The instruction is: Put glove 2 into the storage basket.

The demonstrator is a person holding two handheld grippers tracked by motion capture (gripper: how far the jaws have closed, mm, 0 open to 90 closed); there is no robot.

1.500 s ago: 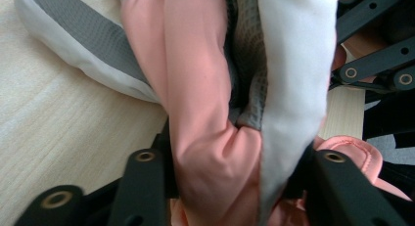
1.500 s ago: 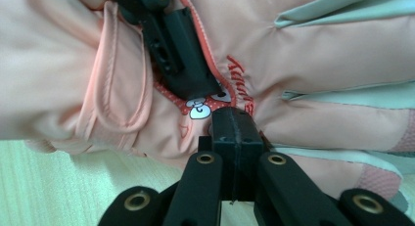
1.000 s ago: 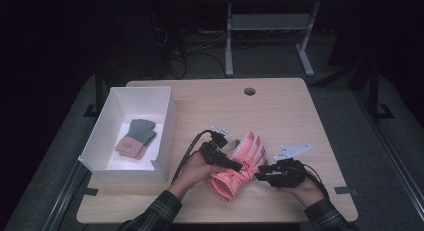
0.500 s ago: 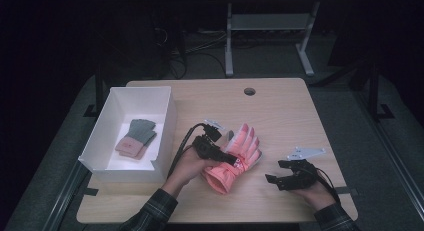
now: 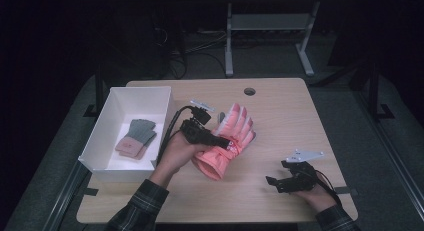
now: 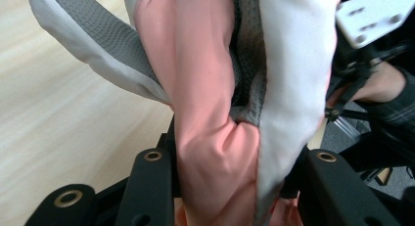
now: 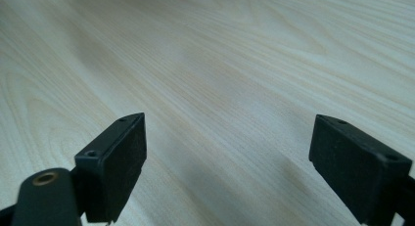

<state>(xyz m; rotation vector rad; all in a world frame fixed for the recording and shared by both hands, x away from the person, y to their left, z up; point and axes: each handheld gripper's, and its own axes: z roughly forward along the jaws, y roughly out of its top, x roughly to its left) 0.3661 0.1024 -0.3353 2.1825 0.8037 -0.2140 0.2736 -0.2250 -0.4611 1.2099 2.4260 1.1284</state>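
High view shows our left claw [image 5: 227, 141] clamped on the pink glove [image 5: 231, 136], lifted off the desk [image 5: 280, 116] toward the white box [image 5: 100, 141]; our right claw [image 5: 274, 183] has just been opening, nothing between its jaws.

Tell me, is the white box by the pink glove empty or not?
Not empty. The white box holds a folded grey and pink item, maybe a smaller glove, lying on its floor.
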